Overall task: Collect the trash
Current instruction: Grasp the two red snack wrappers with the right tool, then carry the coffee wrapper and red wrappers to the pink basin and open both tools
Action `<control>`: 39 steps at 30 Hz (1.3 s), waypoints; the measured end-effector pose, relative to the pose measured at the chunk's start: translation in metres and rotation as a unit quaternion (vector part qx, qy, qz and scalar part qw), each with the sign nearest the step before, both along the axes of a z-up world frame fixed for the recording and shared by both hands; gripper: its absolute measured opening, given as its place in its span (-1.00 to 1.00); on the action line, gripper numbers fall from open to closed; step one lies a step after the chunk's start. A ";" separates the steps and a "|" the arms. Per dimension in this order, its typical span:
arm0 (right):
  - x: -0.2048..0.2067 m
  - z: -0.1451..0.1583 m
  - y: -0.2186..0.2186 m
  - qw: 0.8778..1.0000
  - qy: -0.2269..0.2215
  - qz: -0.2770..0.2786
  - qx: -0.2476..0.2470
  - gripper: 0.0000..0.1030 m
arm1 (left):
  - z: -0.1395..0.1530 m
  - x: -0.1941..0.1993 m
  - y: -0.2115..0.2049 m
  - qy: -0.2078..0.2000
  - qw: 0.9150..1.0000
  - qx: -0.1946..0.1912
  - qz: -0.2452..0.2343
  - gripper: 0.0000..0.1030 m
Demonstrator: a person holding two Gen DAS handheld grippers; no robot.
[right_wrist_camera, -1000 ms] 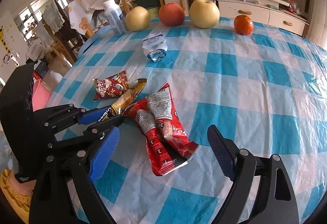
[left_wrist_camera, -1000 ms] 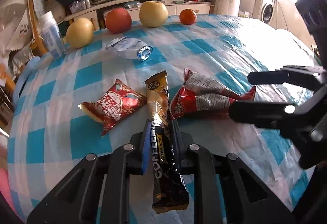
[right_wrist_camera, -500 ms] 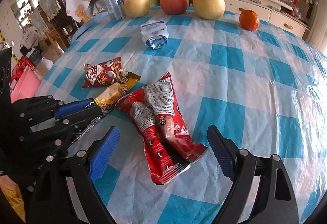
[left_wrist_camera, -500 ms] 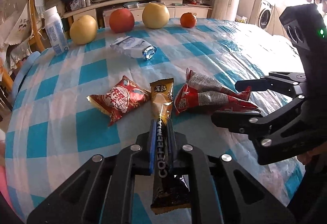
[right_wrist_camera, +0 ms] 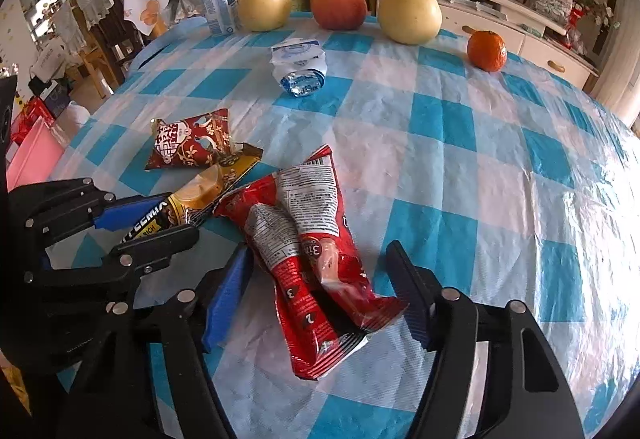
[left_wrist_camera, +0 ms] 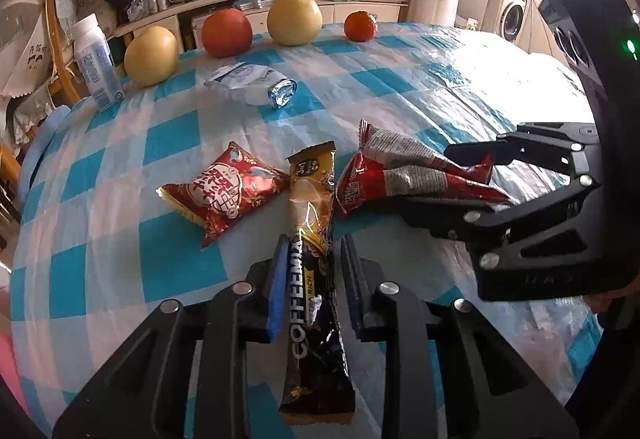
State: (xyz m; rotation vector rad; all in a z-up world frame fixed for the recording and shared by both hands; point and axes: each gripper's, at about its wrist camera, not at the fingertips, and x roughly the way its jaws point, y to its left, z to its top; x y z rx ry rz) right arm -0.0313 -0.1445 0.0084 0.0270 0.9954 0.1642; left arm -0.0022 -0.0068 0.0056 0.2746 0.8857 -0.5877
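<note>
Since a second ago, right gripper [right_wrist_camera: 320, 295] has advanced so its spread-apart fingers now straddle the pair of red foil snack sachets [right_wrist_camera: 316, 259], not yet touching. Left gripper [left_wrist_camera: 312, 279] stays clamped on the long black-and-gold coffee stick packet [left_wrist_camera: 314, 279], tip resting on the blue-and-white checked bench [left_wrist_camera: 400, 87]. Square red snack pouch [left_wrist_camera: 224, 195] lies at 10 o'clock from the stick. Crushed white plastic bottle [left_wrist_camera: 252, 85] sits farther out at 12 o'clock, before a fruit row.
</note>
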 end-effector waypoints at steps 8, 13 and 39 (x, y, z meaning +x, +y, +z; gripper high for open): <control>-0.003 -0.001 0.010 1.000 -0.017 0.011 -0.014 0.05 | 0.000 0.001 0.002 0.002 1.000 -0.015 0.020 -0.67; -0.006 0.000 0.014 0.999 -0.026 0.011 -0.025 -0.18 | 0.002 0.001 0.013 0.011 0.999 -0.035 0.030 -0.78; -0.036 0.030 0.030 0.991 -0.071 -0.034 0.108 -0.24 | 0.064 -0.018 0.131 -0.037 0.985 -0.138 0.097 -0.79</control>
